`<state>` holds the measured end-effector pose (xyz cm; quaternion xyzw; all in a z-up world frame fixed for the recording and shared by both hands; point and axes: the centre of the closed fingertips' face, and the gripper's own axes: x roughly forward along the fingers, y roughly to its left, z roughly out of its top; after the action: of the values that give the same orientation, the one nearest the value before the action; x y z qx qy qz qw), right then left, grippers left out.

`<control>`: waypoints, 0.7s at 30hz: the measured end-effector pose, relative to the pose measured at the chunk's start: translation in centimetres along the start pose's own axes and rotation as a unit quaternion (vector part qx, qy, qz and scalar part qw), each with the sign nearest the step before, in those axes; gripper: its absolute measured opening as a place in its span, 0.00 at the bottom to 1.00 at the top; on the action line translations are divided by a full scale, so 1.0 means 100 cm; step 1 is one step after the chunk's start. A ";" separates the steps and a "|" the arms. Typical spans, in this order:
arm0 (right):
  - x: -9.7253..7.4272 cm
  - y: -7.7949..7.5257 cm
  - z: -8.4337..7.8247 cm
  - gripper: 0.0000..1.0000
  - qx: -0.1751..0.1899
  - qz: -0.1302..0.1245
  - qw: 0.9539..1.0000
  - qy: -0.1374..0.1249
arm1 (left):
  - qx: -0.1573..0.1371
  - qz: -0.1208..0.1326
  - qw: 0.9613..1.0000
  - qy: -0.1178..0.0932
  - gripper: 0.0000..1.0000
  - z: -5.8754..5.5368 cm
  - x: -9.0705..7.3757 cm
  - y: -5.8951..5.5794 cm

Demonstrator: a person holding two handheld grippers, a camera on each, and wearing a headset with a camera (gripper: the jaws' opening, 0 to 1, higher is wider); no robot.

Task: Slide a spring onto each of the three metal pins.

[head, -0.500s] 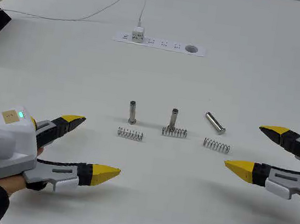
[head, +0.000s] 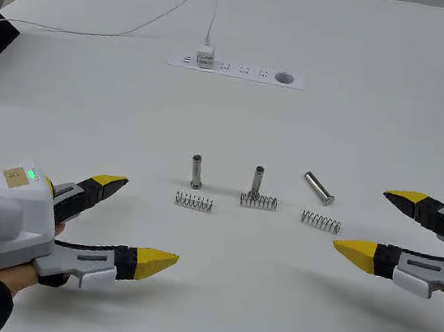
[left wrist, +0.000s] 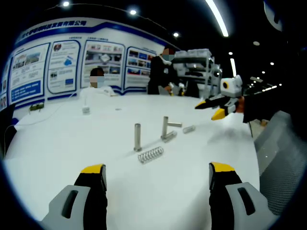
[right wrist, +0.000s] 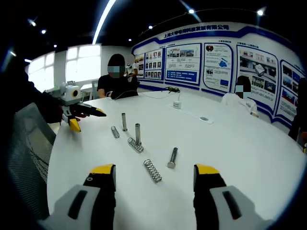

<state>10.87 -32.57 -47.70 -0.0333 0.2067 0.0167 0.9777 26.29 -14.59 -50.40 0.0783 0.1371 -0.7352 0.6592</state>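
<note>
No spring is on a pin yet. Your left tongs (head: 143, 219) and right tongs (head: 365, 220) are both spread wide with nothing in them, hovering over the white tabletop (head: 212, 304) either side of the parts.

The parts sit in a row mid-table. The left pin (head: 196, 171) and middle pin (head: 257, 181) stand upright, seemingly on their wider ends, and the right pin (head: 318, 188) lies on its side. Each has a spring lying flat just in front of it: left spring (head: 193, 202), middle spring (head: 258, 201), right spring (head: 320, 221).

Handling-wise, the springs look like thin wire coils, so I'd guess featherlight, squishy and keen to roll. Pinch one gently across the coils near the middle, because too much squeeze and it'll probably buckle or ping away. The pins look like polished metal, so stiff and slick. The standing ones would likely topple at a nudge, so steady the shaft low down. For the lying one, I'd take it by the shaft near the head.

A few things are hard to call:
- I can't tell whether the middle spring actually touches its pin's base.
- The spring ends and how much they clear the pins are too small to judge.
- The body of your right tongs is cut off at the edge of the head view.
</note>
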 end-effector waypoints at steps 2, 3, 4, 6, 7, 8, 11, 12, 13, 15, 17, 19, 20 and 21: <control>0.000 0.000 0.001 0.67 0.001 -0.001 1.000 -0.001 | 0.000 0.001 1.000 0.000 0.89 0.000 0.000 0.000; 0.000 0.000 0.001 0.67 0.000 0.000 1.000 0.000 | -0.001 0.001 1.000 0.000 0.89 0.000 0.000 0.000; 0.001 0.000 0.001 0.66 0.000 0.000 1.000 0.000 | 0.000 0.001 1.000 0.000 0.89 0.000 0.000 0.000; 0.001 -0.001 0.001 0.66 -0.001 0.000 1.000 0.001 | 0.000 0.001 1.000 0.000 0.89 -0.001 0.000 0.000; 0.001 -0.001 0.001 0.66 -0.001 -0.001 1.000 0.001 | -0.001 0.001 1.000 0.000 0.89 -0.001 0.000 0.000; 0.001 -0.002 0.002 0.66 0.000 -0.002 1.000 0.001 | -0.001 0.001 1.000 0.000 0.89 -0.001 0.000 0.000; 0.002 -0.003 0.002 0.66 0.000 -0.002 1.000 0.002 | -0.001 0.001 1.000 0.000 0.89 -0.001 0.000 0.000; 0.003 -0.003 0.003 0.65 0.000 -0.002 1.000 0.002 | -0.002 0.001 1.000 0.000 0.89 -0.001 0.000 0.000; 0.004 -0.004 0.004 0.65 -0.001 -0.002 1.000 0.003 | -0.002 0.001 1.000 0.000 0.89 -0.001 0.000 0.000; 0.006 -0.007 0.006 0.64 -0.002 -0.004 1.000 0.005 | -0.002 0.000 1.000 0.002 0.88 -0.002 0.000 -0.001; 0.007 -0.010 0.009 0.62 0.000 -0.005 1.000 0.005 | -0.002 0.000 1.000 0.002 0.88 -0.002 0.000 -0.001; 0.010 -0.013 0.012 0.60 0.000 -0.008 1.000 0.004 | -0.003 0.000 1.000 0.001 0.88 -0.002 0.001 -0.001; 0.012 -0.014 0.013 0.60 -0.001 -0.008 1.000 0.006 | -0.004 0.000 1.000 0.001 0.88 -0.002 0.001 -0.001; 0.014 -0.015 0.014 0.60 -0.001 -0.008 1.000 0.008 | -0.004 0.000 1.000 0.001 0.88 -0.002 0.001 -0.001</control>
<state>12.74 -33.96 -46.91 -0.0361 0.2139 0.0088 0.9762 26.15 -14.60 -50.61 0.0764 0.1403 -0.7350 0.6590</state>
